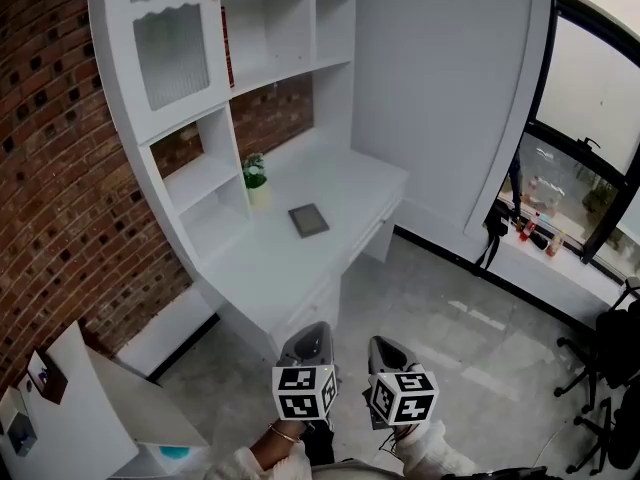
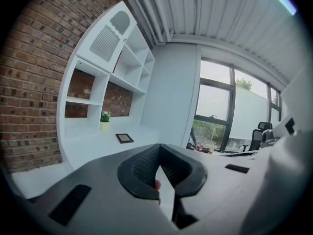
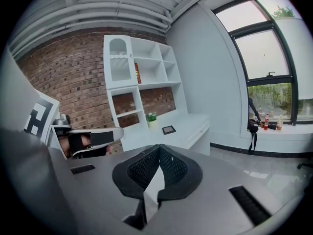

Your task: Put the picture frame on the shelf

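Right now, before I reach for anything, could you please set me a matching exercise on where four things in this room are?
Things:
1. picture frame
2. potted plant
3. bottles
4. red book

Places:
A. on the window sill
B. upright in an upper compartment of the shelf unit
C. lying flat on the desk
D. standing at the back of the desk, beside the shelf unit's lower compartments

Pairs: 1-C, 2-D, 3-A, 4-B.
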